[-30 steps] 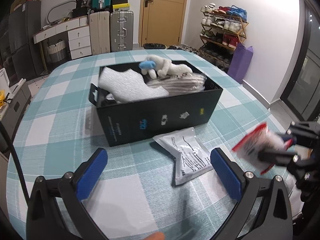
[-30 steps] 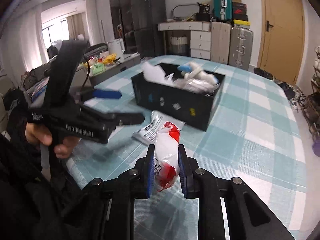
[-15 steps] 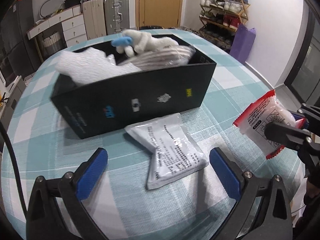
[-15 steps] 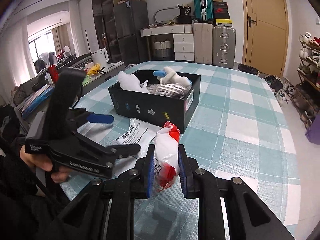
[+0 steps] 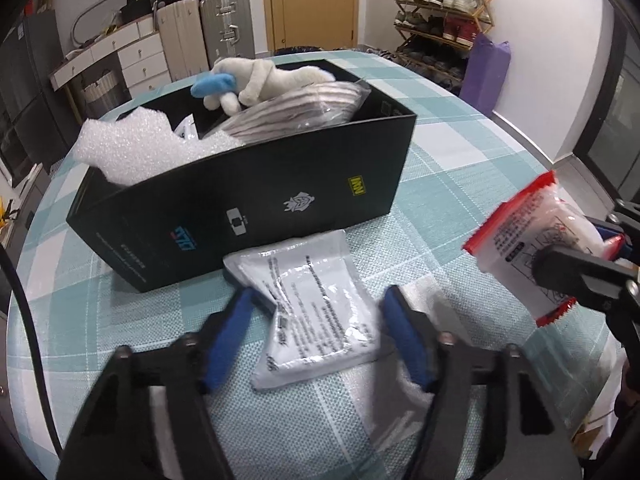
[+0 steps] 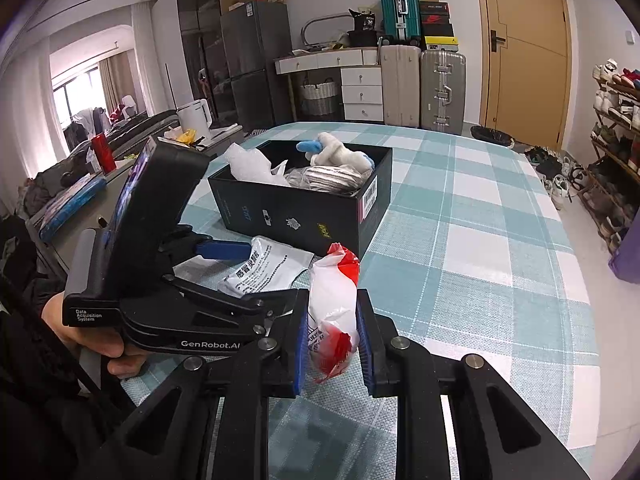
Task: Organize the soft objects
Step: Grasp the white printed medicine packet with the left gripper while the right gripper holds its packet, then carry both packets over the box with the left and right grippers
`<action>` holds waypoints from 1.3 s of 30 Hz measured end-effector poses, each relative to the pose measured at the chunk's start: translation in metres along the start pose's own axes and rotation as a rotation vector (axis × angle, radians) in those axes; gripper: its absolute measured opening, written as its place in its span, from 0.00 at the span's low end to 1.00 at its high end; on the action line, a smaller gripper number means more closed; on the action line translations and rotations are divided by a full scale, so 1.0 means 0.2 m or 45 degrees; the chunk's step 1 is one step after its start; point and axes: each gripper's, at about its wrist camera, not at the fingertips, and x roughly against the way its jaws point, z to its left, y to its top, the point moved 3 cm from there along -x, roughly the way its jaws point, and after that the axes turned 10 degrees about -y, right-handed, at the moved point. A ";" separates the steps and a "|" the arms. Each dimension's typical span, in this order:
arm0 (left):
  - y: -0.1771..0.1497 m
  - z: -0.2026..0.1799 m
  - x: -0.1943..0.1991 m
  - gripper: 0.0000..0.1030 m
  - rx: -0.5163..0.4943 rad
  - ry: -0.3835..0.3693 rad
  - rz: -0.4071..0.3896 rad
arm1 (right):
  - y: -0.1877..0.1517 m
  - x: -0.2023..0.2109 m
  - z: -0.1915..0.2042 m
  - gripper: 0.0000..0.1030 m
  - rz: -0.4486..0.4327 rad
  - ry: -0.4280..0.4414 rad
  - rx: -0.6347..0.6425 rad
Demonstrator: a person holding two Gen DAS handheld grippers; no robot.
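Red-white pouch: your R gripper clamps it. L gripper fingers apart, straddling grey pouch beside black box.

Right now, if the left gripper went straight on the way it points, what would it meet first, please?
Most likely the white packet, which lies on the table between the left gripper's open jaws; just behind it stands the black box. Depth is uncertain.

Lived-in home — shoe rack, suitcases, fridge, checked tablecloth, wooden door
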 end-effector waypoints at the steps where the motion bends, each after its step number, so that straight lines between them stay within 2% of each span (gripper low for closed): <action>1: 0.00 0.00 0.01 0.56 -0.008 -0.006 -0.002 | 0.00 0.00 0.00 0.20 0.000 0.000 0.000; 3: -0.01 0.00 0.02 0.49 -0.020 -0.016 -0.008 | 0.00 0.00 0.00 0.20 -0.002 0.001 0.002; 7: -0.03 0.01 0.04 0.45 -0.046 -0.043 -0.009 | 0.00 0.00 0.01 0.20 -0.007 0.008 0.005; 12: -0.05 0.04 0.11 0.34 -0.038 -0.091 -0.041 | 0.01 0.00 0.03 0.20 -0.017 0.019 0.012; 20: -0.08 0.08 0.17 0.30 -0.042 -0.106 -0.060 | 0.02 0.00 0.07 0.20 -0.029 0.027 0.030; 28: -0.08 0.09 0.22 0.29 -0.038 -0.131 -0.084 | 0.03 0.01 0.10 0.20 -0.043 0.033 0.044; 39: -0.04 0.13 0.40 0.29 -0.015 -0.161 -0.209 | 0.06 0.04 0.10 0.20 -0.092 0.042 0.040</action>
